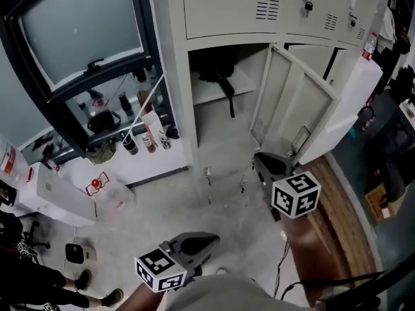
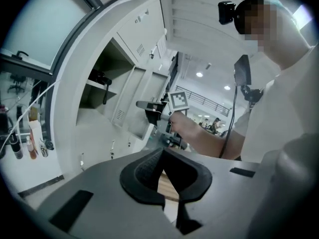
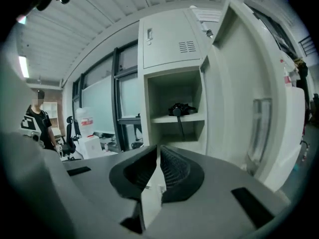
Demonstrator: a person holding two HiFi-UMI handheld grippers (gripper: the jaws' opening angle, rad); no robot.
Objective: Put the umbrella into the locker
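Observation:
A black folded umbrella [image 1: 217, 76] lies on the shelf inside the open locker [image 1: 220, 141], its strap hanging over the shelf edge. It also shows in the right gripper view as the umbrella [image 3: 182, 108] and in the left gripper view as the umbrella [image 2: 102, 78]. My right gripper [image 1: 262, 161] hangs in front of the locker opening, below the shelf, shut and empty; its pads [image 3: 169, 168] nearly touch. My left gripper [image 1: 211, 241] is lower and further back from the locker, shut with nothing in it, its pads [image 2: 149, 168] meeting at the tips. The right gripper [image 2: 144, 105] shows there too.
The locker door [image 1: 292, 102] stands swung open to the right, close to my right gripper. Left of the locker, a low white ledge [image 1: 155, 164] under a window holds bottles [image 1: 149, 141]. A white box [image 1: 58, 196] and a person's feet [image 1: 97, 297] are at the lower left.

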